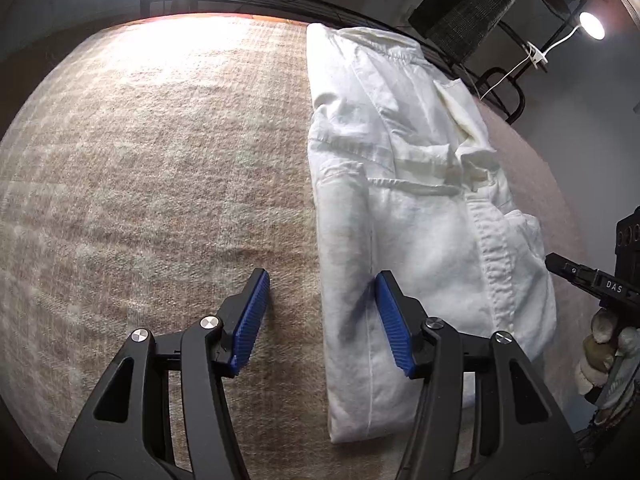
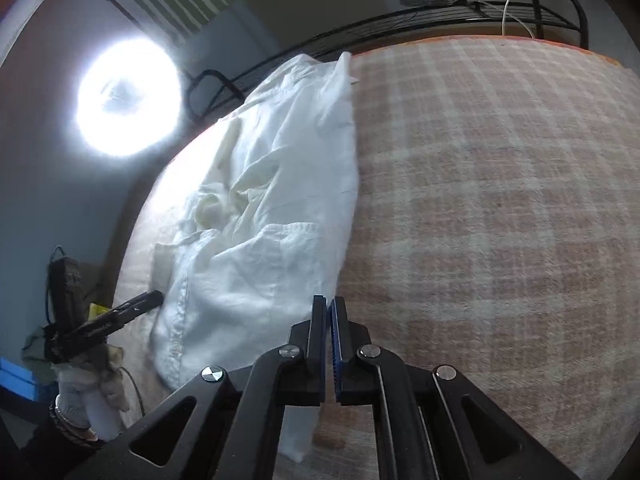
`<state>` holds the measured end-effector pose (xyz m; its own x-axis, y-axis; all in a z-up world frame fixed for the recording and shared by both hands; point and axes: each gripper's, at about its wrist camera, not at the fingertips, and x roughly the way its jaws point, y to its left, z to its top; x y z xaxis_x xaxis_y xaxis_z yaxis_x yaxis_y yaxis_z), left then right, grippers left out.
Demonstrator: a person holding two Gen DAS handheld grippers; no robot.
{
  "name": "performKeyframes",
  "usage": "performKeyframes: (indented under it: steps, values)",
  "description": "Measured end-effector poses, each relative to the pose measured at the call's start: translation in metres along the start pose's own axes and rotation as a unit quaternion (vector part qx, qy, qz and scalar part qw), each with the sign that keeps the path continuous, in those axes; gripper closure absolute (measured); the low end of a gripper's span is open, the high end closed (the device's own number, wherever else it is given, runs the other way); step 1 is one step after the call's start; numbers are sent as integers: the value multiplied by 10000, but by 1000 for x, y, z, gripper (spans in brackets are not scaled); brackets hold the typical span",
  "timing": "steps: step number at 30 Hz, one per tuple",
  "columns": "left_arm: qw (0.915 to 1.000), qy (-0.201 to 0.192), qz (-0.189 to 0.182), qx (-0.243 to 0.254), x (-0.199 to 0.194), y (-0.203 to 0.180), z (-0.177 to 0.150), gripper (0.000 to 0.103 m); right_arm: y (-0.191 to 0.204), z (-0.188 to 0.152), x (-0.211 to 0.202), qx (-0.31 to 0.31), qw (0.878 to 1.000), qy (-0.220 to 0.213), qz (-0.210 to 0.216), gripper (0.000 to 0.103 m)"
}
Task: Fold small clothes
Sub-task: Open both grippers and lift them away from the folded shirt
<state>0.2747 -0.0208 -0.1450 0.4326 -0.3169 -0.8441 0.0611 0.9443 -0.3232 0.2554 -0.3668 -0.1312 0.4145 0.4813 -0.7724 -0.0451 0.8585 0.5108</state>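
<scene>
Rumpled white garment [image 1: 420,216] on woolly plaid blanket [image 1: 160,184].

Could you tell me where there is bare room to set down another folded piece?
The wide plaid blanket beside the white shirt, on the side away from the lamp, is bare to its far edge. The strip along the shirt's buttoned edge, lamp side, is narrow and crowded.

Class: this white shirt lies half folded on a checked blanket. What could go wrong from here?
The open left gripper straddles the folded edge of the crumpled white cloth shirt; closing may pinch the pink-and-cream checked woven blanket too. The shirt's bunched middle could spill open when that edge is lifted.
</scene>
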Motion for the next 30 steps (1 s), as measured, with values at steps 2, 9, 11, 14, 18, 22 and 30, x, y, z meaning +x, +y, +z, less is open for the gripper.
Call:
performKeyframes:
  steps: [2,9,11,14,18,22,30]
  values:
    - [10000,-65,3,47,-4,-2,1,48,-5,4,-7,152,9997,-60,153,61]
    - [9999,43,15,162,6,-8,-2,48,3,17,6,14,9992,-105,387,89]
    - [9998,1,48,213,5,-10,-2,48,13,13,10,-158,9985,-23,525,103]
    - [9995,-30,134,282,6,-9,-1,48,27,10,-11,-657,9957,-384,527,103]
    - [9992,-70,202,352,10,-10,-1,48,-6,19,-5,-176,9990,-416,46,103]
    - [9992,-82,170,341,11,-10,0,48,-25,28,-4,448,9957,-158,794,62]
    - [9989,-95,183,419,13,-14,2,48,-10,31,23,130,9977,144,651,88]
